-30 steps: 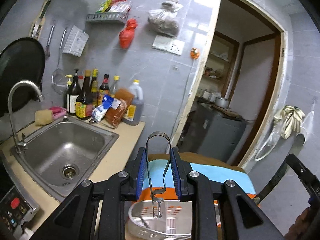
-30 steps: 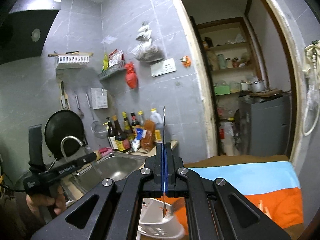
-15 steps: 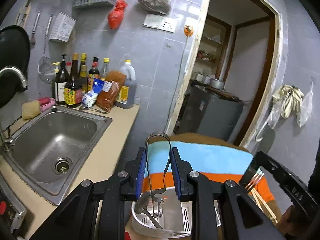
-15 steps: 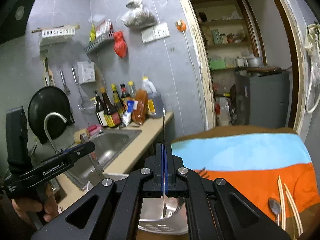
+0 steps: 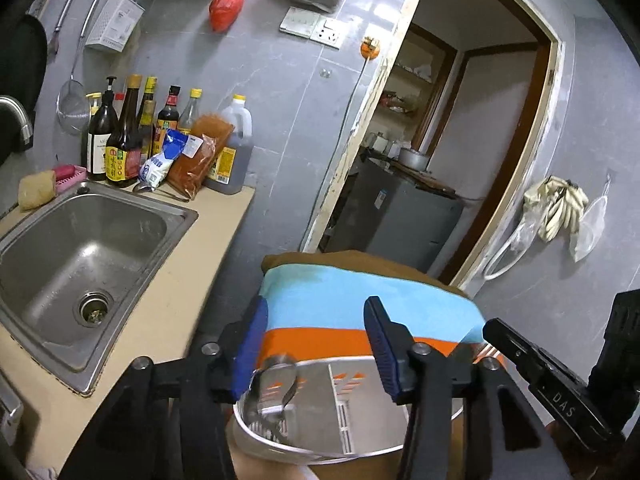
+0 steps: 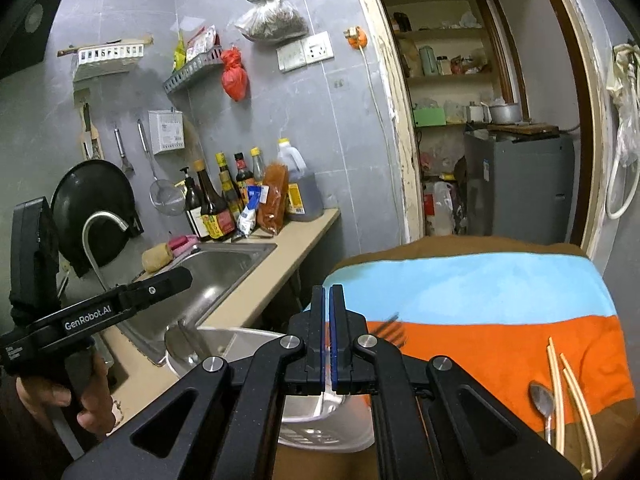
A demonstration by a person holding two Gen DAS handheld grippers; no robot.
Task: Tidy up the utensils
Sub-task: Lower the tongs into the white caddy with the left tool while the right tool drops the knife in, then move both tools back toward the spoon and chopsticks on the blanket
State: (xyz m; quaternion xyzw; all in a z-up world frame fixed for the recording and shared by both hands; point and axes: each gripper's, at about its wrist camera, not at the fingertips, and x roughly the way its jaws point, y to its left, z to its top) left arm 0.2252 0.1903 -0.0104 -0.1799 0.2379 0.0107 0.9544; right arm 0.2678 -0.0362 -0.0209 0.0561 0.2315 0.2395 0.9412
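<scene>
the left gripper [image 5: 316,344] has its blue fingers [image 5: 382,350] apart and opening with nothing pressed between them, above a metal utensil basket [image 5: 360,400] where blurred metal tongs [image 5: 276,384] lie at its left side. the right gripper [image 6: 330,340] has its fingers together over the same basket [image 6: 240,344], with no utensil visible in them. the basket stands on a striped cloth [image 6: 480,300] beside the counter [image 6: 256,292] with its sink [image 5: 80,248]; a spoon [image 6: 542,400] and chopsticks [image 6: 568,392] lie on the cloth's orange band.

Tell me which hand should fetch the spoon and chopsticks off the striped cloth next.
Right. The spoon and chopsticks lie just right of the right tool, though its jaws are shut. The left tool, jaws opening and empty, hangs over the basin.
</scene>
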